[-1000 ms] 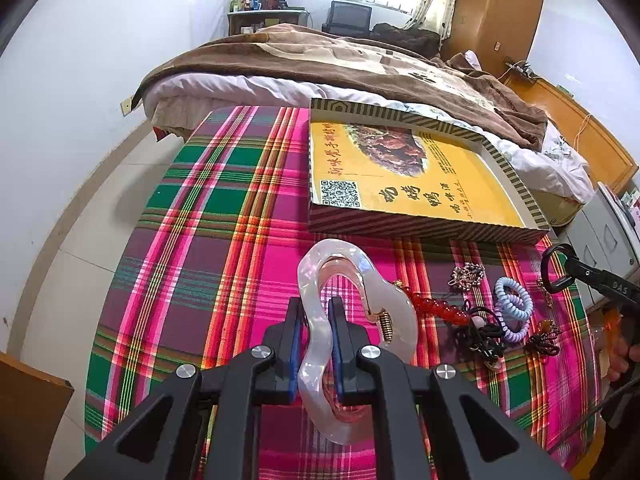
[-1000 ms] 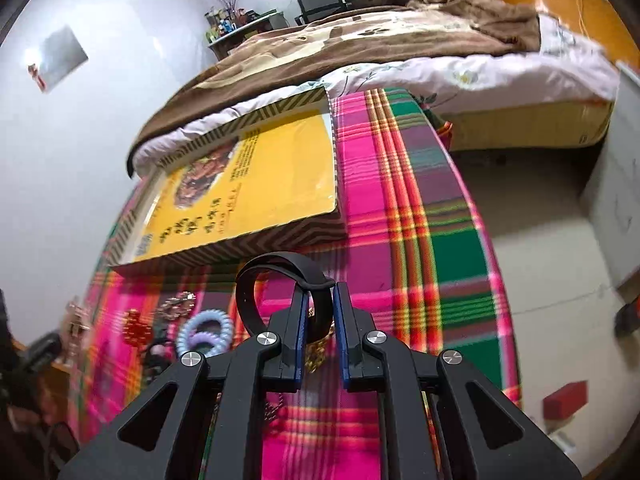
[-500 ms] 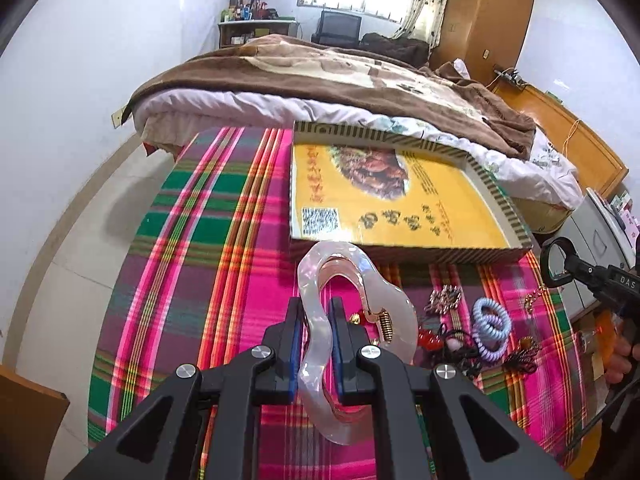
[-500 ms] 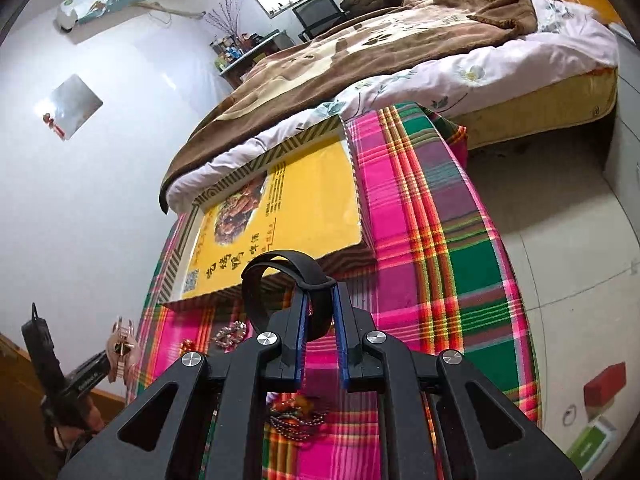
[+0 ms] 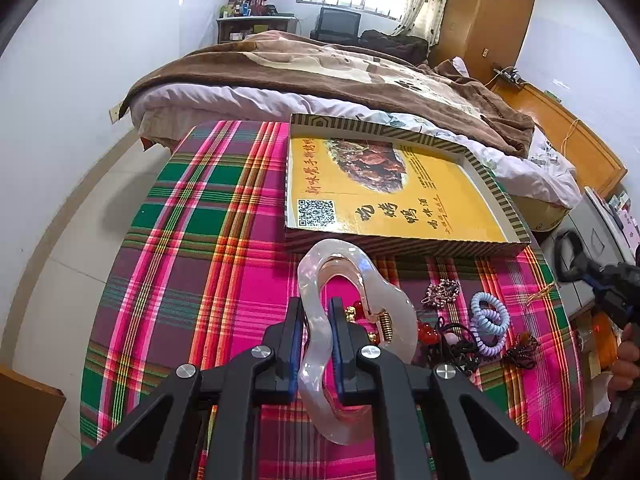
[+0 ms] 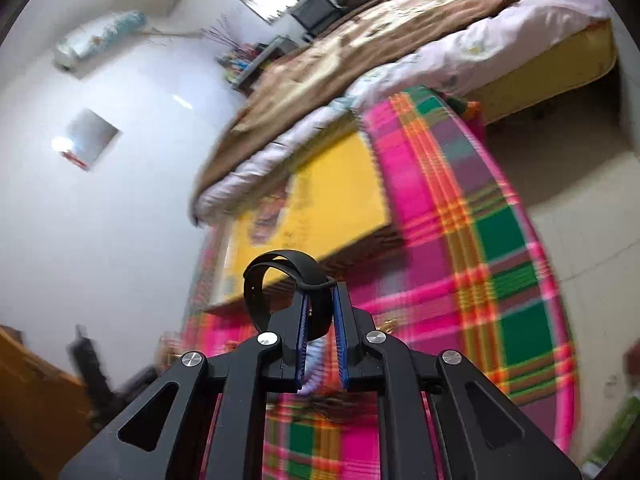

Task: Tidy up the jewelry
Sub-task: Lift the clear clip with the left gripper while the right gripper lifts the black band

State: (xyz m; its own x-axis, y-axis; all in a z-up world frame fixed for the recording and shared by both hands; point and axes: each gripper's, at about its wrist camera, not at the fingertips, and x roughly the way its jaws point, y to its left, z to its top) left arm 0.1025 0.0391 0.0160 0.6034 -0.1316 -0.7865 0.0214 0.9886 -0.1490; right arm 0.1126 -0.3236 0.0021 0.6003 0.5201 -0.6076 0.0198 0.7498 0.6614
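Observation:
My left gripper [image 5: 316, 320] is shut on a pearly white, wavy hair claw clip [image 5: 352, 300], held above the plaid cloth. My right gripper [image 6: 320, 312] is shut on a black wrist strap loop [image 6: 280, 276]; it also shows at the right edge of the left wrist view, where the right gripper [image 5: 592, 276] hangs beyond the table with the black wrist strap loop [image 5: 568, 256] in it. A shallow yellow box [image 5: 400, 200] with striped sides lies on the table behind the clip. A pile of jewelry rests right of the clip: a bead cluster [image 5: 440, 292], blue and lilac coil hair ties [image 5: 490, 324], red beads [image 5: 426, 332].
The round table wears a pink, green and purple plaid cloth [image 5: 200, 280]. A bed with a brown blanket [image 5: 340, 68] stands just behind it. A person's hand [image 5: 626, 356] shows at the right edge. The right wrist view is motion-blurred, with tiled floor [image 6: 580, 160] right of the table.
The right gripper has rolled and tilted, so the table and box now lean in its view. In the left view the box has shifted slightly; both grips hold unchanged.

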